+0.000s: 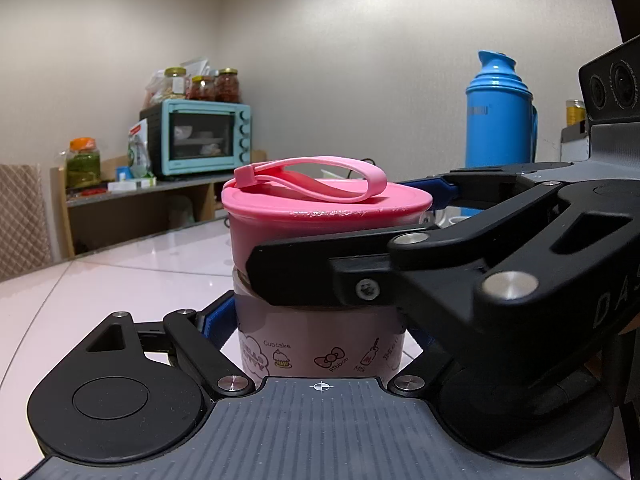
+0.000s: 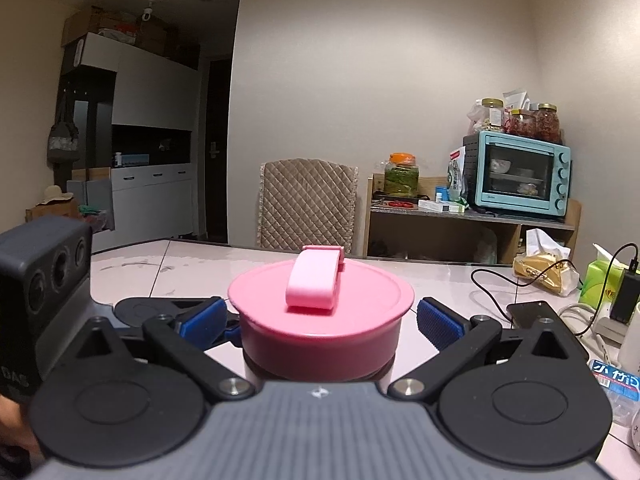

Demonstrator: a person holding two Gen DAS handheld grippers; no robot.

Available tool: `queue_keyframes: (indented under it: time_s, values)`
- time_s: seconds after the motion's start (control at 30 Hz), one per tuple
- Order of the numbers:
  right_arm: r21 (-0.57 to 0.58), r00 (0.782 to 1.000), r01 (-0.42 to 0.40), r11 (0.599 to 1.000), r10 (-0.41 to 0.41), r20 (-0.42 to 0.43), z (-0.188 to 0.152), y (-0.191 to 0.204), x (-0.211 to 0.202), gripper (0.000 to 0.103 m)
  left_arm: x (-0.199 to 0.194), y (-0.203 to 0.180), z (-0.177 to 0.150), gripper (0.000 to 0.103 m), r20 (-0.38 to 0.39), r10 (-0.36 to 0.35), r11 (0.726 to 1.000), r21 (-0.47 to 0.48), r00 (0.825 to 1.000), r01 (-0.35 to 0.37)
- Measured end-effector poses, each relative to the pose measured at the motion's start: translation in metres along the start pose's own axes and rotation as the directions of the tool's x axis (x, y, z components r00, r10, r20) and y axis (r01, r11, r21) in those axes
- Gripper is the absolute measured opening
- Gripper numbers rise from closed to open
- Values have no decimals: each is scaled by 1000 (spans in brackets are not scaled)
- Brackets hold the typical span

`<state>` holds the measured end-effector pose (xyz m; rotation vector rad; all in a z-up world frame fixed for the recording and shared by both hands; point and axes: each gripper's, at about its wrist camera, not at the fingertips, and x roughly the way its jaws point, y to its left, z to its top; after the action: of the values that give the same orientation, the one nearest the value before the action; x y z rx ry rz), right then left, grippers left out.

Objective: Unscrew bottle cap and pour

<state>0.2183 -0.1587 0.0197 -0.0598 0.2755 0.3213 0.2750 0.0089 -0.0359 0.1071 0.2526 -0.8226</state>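
My left hand-held gripper pinches the pink bottle standing on the counter, while my right hand-held gripper sits spread around its cap.

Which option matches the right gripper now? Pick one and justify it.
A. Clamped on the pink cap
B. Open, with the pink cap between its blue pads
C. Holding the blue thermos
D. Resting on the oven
B: in the right wrist view the right gripper stands open, a visible gap between its right blue pad and the pink cap of the bottle.
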Motion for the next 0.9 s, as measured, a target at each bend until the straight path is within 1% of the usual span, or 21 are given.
queue_keyframes:
  time_s: [0.33, 0.4, 0.5, 0.63, 0.77, 0.9]
  values:
    - [6, 1000, 28, 1000, -28, 2, -2, 2, -1, 100, 0, 0, 0, 90, 0, 0, 1000, 0, 1000, 0]
    - [8, 999, 32, 999, -32, 3, -2, 2, -1, 97, 0, 0, 0, 90, 0, 0, 1000, 0, 1000, 0]
    - [7, 999, 37, 999, -37, 1, -2, 2, -1, 96, 0, -1, 0, 90, 0, 0, 1000, 0, 1000, 0]
    - [3, 999, 33, 999, -33, 1, -2, 4, -2, 93, 0, 0, 0, 90, 0, 0, 1000, 0, 1000, 0]
    - [2, 1000, 23, 1000, -23, 6, -2, 7, -3, 87, 0, 0, 0, 90, 0, 0, 1000, 0, 1000, 0]
    - [6, 1000, 20, 1000, -20, 9, -3, 8, -4, 86, 0, 0, 0, 90, 0, 0, 1000, 0, 1000, 0]
